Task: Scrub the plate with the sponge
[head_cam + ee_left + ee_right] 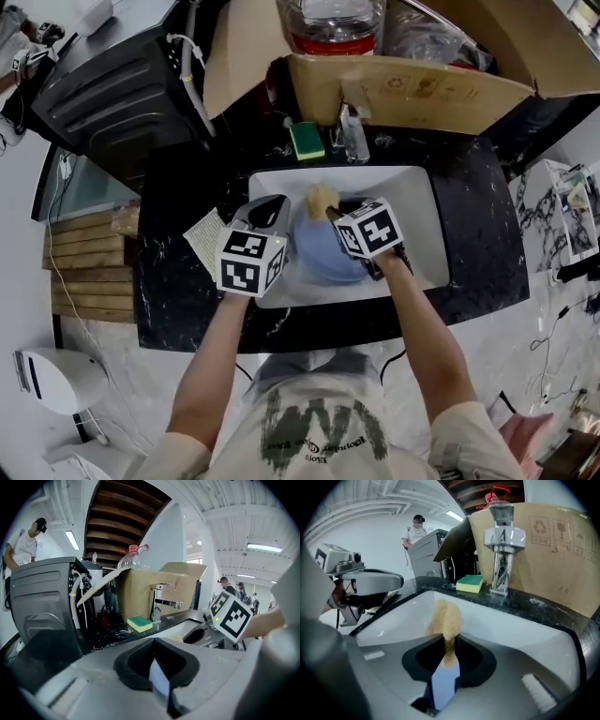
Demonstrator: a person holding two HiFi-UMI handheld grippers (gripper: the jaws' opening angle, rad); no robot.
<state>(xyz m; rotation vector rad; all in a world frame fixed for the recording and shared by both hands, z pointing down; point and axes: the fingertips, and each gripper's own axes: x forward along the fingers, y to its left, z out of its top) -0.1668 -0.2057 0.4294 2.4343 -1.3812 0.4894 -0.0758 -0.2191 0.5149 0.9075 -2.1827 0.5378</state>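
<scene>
On the dark bench sat a white sink, with a cardboard box behind it. Inside the sink was a blue plate, and the left tongs were clamped onto its rim. The right tongs were pinched tight on a tan sponge at the plate's far edge. A green sponge lay on the bench just beside the tap.
</scene>
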